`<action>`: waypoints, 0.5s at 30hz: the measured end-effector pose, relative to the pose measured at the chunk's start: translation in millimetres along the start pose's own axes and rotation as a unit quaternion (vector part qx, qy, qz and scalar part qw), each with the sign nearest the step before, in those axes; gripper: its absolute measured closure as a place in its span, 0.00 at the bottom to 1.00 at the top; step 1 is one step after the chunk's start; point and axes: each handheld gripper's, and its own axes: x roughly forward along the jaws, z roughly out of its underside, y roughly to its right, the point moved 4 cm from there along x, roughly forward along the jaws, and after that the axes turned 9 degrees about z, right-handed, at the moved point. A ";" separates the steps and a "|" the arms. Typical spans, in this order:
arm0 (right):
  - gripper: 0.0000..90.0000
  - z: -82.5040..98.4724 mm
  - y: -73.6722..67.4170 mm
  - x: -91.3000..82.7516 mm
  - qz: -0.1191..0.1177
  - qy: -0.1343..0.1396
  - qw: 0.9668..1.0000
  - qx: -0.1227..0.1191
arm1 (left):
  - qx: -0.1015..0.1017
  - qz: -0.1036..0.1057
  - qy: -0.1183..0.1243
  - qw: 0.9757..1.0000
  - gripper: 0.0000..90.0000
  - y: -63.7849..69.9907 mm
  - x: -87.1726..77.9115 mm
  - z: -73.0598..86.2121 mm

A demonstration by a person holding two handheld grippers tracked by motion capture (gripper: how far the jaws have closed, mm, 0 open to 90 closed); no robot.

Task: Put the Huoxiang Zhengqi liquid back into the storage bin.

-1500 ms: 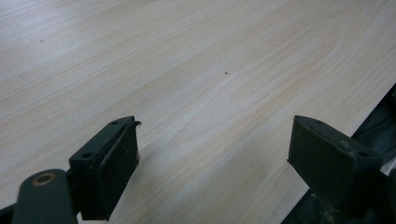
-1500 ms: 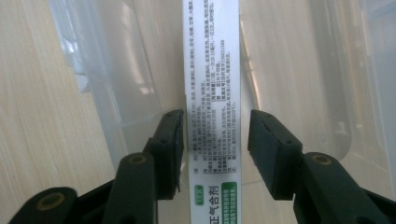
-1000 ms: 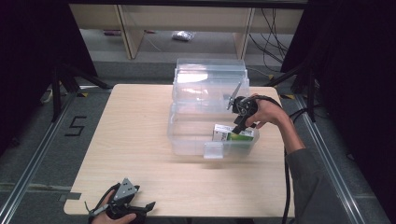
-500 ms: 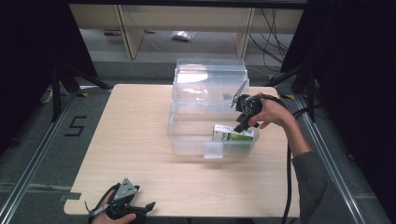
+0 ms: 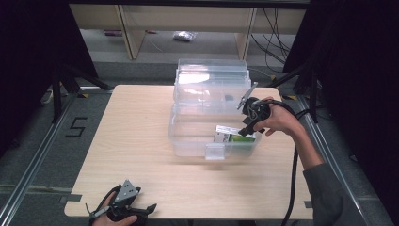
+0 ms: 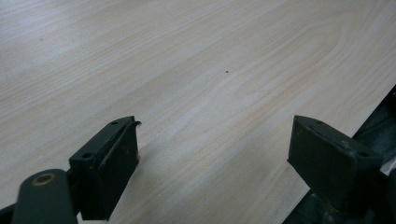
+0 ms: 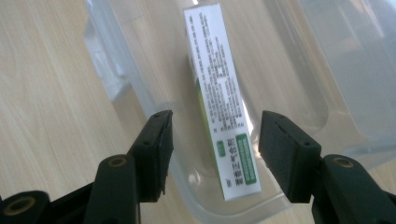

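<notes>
The right claw (image 7: 212, 154) hovers with its black jaws spread, having just been opening; the box (image 7: 219, 93) lies below and between them, untouched. That box is a slim cardboard carton, white with green panels and dense small print too fine to read. It lies flat in the clear plastic bin (image 5: 188, 136), at the near right corner, its long axis along the bin's front wall. The left claw (image 6: 215, 154) rests spread on the pale wood-grain tabletop (image 5: 136, 141), well apart from the bin.
</notes>
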 end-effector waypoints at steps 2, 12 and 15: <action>0.48 1.7 -1.2 -2.3 0.002 0.018 1.000 0.014 | -0.004 -0.002 0.005 1.000 0.17 0.3 0.2 -0.7; 0.38 9.6 -15.7 -12.3 0.008 0.073 0.997 0.032 | -0.003 -0.007 0.001 1.000 0.17 -1.5 0.2 -0.3; 0.36 12.1 -17.5 -14.1 0.014 0.079 0.996 0.039 | -0.005 -0.002 0.006 1.000 0.17 0.0 0.7 -0.6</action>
